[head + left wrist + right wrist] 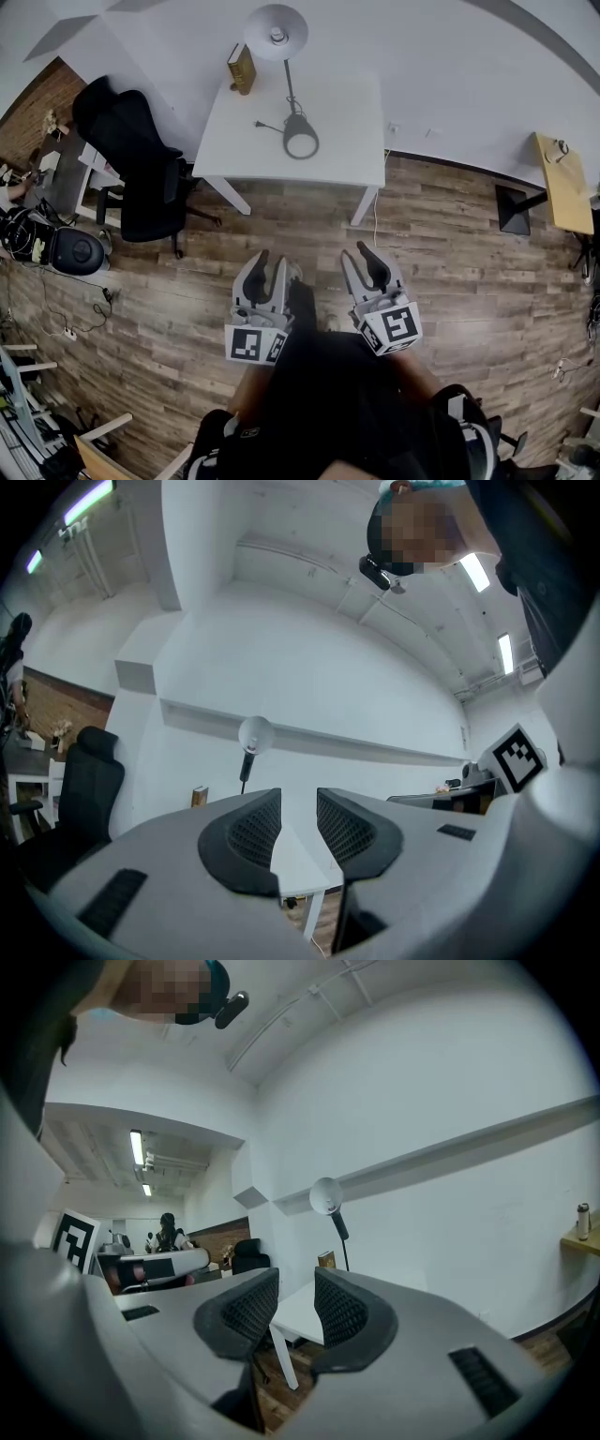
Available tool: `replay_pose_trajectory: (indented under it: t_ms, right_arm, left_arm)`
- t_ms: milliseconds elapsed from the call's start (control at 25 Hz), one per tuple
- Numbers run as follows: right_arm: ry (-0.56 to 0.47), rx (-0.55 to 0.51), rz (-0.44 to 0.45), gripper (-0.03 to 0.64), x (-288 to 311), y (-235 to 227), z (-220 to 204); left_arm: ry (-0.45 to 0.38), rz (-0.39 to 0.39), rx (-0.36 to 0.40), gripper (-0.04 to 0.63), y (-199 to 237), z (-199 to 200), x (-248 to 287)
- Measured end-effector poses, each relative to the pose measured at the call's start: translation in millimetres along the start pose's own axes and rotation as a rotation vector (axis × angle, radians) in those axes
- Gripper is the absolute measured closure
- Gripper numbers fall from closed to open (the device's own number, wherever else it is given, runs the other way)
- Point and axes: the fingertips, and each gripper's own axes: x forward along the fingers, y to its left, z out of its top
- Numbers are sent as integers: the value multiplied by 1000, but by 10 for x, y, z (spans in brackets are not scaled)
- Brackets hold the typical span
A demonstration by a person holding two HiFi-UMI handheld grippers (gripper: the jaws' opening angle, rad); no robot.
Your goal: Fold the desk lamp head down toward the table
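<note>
Okay, two grippers: left gripper (270, 261) and right gripper (358, 251), side by side over wood floor (450, 272), well short of the table. Both pointing toward the table. Jaws of each partly apart, nothing gripped; only distant table and floor seen through the gaps. One white table (337, 112) against the wall, bearing one desk lamp (292, 94) and one brown book (242, 68). Lamp head (276, 33) up on a raised stem by the table's far edge, not folded down; ring base (301, 141) nearer table's middle, cord trailing left. Book standing just left of the lamp head. One black office chair (131, 159) left of the table, apart from it.
</note>
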Motion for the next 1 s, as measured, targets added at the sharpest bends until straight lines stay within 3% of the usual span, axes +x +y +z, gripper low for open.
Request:
replay_pose_trajectory:
  t_ms: [720,1000]
  right_arm:
    - [-2,-9,-100,483,2014,-453,374]
    - [-12,-3,-135,483,2593,-536,467]
  left_arm:
    - [-13,-89,-49,474,1510,228,1633]
    - [-25,-140,-59,471,1906,311,2055]
